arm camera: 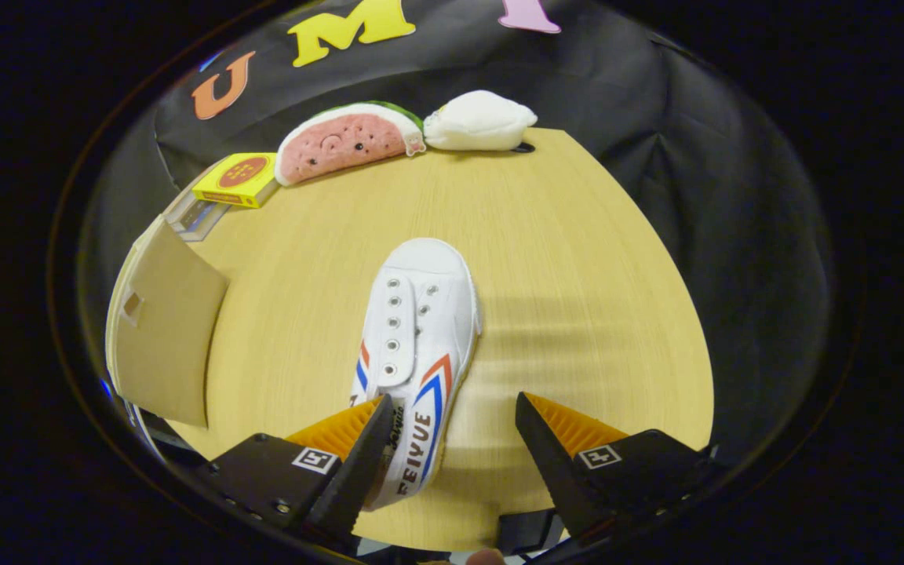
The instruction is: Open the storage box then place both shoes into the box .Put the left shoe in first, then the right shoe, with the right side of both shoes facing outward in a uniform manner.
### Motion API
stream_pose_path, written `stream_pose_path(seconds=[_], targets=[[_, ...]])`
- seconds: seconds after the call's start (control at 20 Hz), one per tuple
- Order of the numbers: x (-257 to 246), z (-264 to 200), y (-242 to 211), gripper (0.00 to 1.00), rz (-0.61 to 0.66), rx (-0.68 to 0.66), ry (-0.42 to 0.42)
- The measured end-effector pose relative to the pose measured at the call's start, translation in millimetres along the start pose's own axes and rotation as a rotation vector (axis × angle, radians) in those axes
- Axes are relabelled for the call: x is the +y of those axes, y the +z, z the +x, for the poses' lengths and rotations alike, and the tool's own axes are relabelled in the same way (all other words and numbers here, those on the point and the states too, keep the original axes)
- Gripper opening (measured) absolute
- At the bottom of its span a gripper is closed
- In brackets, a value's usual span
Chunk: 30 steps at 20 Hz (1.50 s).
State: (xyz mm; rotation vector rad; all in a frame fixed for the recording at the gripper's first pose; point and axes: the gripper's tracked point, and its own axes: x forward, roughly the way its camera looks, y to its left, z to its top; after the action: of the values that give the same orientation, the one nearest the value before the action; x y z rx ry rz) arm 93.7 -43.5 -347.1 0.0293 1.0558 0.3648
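1. gripper view: your gripper has its fingers spread wide apart, gripping nothing.
2. the white shoe lies flat on the wooden table, toe pointing away; its heel end sits between your fingers, close against the left finger, while the right finger stands well apart from it.
3. off beyond the left finger, the storage box shows its brown flap.
4. at the table's far edge sit a yellow box, a watermelon slice toy and a white pouch.

White shoe side reads "FEIYUE"; yellow box label unreadable.
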Motion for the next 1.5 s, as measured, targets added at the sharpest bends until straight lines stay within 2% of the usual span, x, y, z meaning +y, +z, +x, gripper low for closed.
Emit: stream_pose_path(seconds=[0.1, 0.15, 0.2, 0.35, 0.4, 0.45, 0.55, 0.6, 0.65, 1.15, 1.5], targets=[[3, 8, 1, 0.92, 0.017, 0.027, 0.025], [6, 10, -1, 0.80, 0.039, 0.054, 0.055], [9, 10, 0, 0.77, 0.063, 0.064, 0.082], [15, 12, 2, 0.38, 0.164, 0.123, 0.147], [14, 15, 0, 0.38, 0.184, 0.128, 0.151], [10, 13, 2, 0.27, 0.208, 0.133, 0.158], [8, 10, 1, 0.15, 0.227, 0.139, 0.165], [10, 8, 1, 0.15, 0.244, 0.133, 0.165], [10, 5, -1, 0.01, 0.239, 0.135, 0.161], [36, -64, -9, 0.01, 0.326, 0.068, 0.196], [114, -136, 11, 0.01, 0.289, 0.011, 0.241]])
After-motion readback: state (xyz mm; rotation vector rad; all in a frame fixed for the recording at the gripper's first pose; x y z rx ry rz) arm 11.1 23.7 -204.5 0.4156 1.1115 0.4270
